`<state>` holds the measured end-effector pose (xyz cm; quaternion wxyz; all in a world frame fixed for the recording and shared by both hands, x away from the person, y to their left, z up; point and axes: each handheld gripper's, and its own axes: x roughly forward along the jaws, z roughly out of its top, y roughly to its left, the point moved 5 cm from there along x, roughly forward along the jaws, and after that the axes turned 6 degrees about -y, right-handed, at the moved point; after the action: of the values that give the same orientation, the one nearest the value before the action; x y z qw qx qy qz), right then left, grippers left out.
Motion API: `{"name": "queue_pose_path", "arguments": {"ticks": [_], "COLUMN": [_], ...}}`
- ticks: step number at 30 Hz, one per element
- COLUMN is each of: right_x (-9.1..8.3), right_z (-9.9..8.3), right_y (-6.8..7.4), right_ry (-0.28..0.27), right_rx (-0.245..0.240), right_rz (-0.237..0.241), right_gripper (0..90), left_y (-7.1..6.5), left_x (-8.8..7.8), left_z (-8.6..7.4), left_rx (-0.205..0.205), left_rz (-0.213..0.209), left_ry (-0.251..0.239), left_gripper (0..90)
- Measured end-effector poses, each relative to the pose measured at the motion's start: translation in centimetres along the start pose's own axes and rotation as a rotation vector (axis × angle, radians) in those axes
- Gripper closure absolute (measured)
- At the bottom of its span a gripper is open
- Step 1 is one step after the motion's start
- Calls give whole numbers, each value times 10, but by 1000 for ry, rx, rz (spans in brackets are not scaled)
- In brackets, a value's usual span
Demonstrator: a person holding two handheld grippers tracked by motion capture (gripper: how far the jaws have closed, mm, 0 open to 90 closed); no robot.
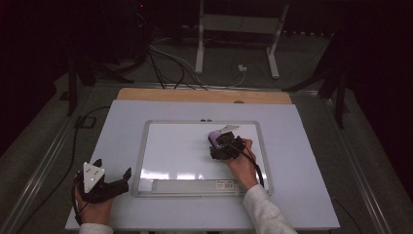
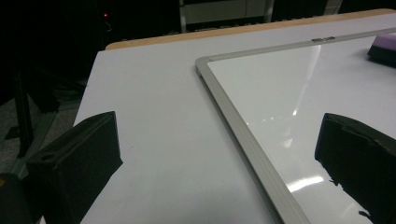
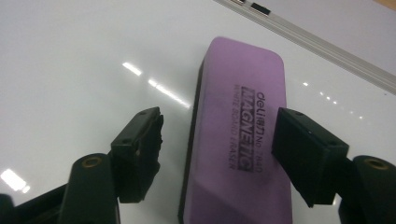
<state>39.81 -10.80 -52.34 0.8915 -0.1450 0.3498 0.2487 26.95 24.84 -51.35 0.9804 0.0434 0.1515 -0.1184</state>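
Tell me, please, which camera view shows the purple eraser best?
The right gripper view: the purple eraser lies close and large on the whiteboard, between the open jaws of the right gripper, its printed label readable. The high view shows a small purple patch beyond that gripper. The left gripper view catches one corner.

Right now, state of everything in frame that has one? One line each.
purple eraser: lying flat on the whiteboard, label side up, between the right gripper's jaws, with a gap at the left jaw.
whiteboard: flat on the table, writing surface wiped clean, no marks visible.
right gripper: jaws part open, straddling the eraser, not clamped.
left gripper: open, nothing between the jaws, at the whiteboard's left edge.
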Motion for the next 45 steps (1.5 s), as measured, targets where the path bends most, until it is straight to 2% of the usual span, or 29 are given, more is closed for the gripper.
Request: {"name": "queue_pose_path", "arguments": {"ticks": [6, 8, 10, 13, 14, 15, 17, 20, 26, 34, 45], "right_x": [3, 4, 6, 6, 6, 6, 4, 1, -2, -9, -18], "right_z": [-2, -4, -5, -5, -5, -4, -3, -1, 1, 7, 14], "right_y": [-10, -13, -13, -13, -13, -13, -12, -11, -9, -9, -13], "right_ry": [21, 37, 50, 45, 37, 34, 23, 12, -7, -46, -98], "right_rx": [18, 27, 29, 17, 22, 25, 7, 10, 59, 93, 102], "right_rz": [-34, -32, -38, -101, -91, -80, -87, -83, -26, 16, 16], "right_gripper": [319, 337, 394, 566, 613, 618, 622, 624, 625, 630, 628], "left_y": [0, 1, 1, 1, 0, 0, 0, 1, -1, -1, -1], "left_x": [0, 0, 1, 1, 1, 1, 2, 1, 2, 2, 2], "left_z": [0, 0, 0, 0, 0, 0, 0, 0, 1, 1, 1], "left_rx": [-1, -3, -3, -4, -3, -2, -3, -5, 0, 1, 1], "left_rz": [0, 0, 0, 0, -1, -1, -2, -1, -5, -4, -4], "left_ry": [-1, -2, -2, -1, -2, 0, 0, -2, 0, -1, -1], "left_gripper": [10, 10, 10, 10, 10, 10, 10, 10, 10, 10, 10]}}
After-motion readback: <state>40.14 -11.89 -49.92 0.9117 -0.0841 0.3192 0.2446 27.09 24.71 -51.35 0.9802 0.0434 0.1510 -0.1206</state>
